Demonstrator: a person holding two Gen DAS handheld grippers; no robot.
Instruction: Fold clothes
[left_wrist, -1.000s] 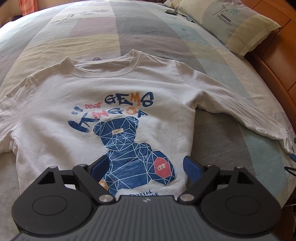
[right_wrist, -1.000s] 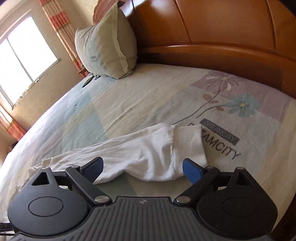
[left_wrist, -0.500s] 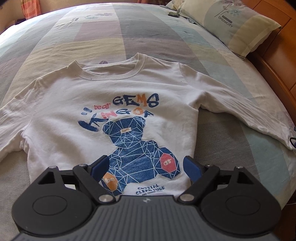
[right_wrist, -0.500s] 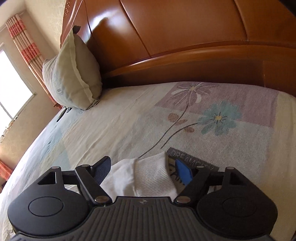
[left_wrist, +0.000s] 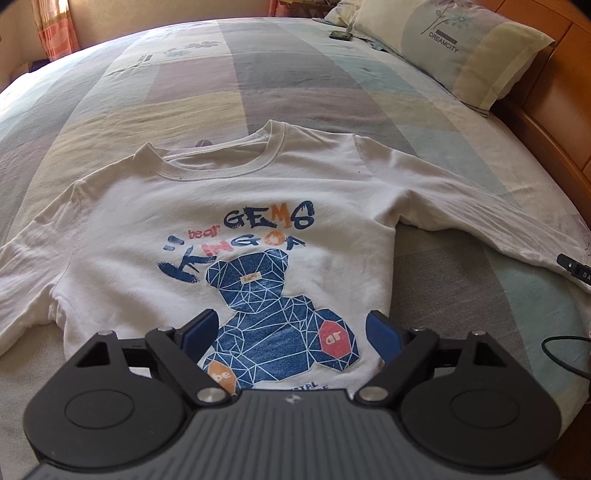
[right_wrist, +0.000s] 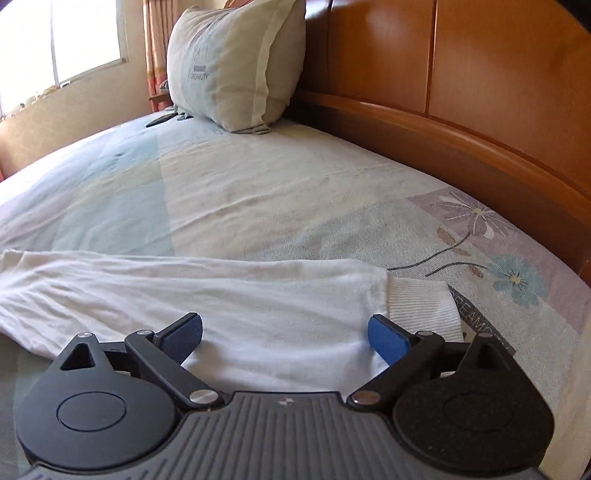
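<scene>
A white long-sleeved sweatshirt (left_wrist: 236, 206) with a blue bear print lies flat, front up, on the bed. My left gripper (left_wrist: 291, 334) is open over its lower hem, with nothing between the pads. The sweatshirt's right sleeve (right_wrist: 229, 295) stretches across the bed, ending in a ribbed cuff (right_wrist: 421, 306). My right gripper (right_wrist: 286, 338) is open just above the sleeve near the cuff, the fingers straddling the cloth. A corner of the right gripper (left_wrist: 574, 267) shows at the sleeve's end in the left wrist view.
The patchwork bedspread (left_wrist: 258, 74) covers the bed. A pillow (right_wrist: 236, 62) leans on the wooden headboard (right_wrist: 480, 92); it also shows in the left wrist view (left_wrist: 454, 48). A small dark object (left_wrist: 340, 35) lies beside it. A black cable (left_wrist: 565, 354) lies at the bed's right edge.
My right gripper has swung left, from facing the headboard with the cuff between its fingers to looking along the sleeve. My left gripper has drawn back a little toward the hem.
</scene>
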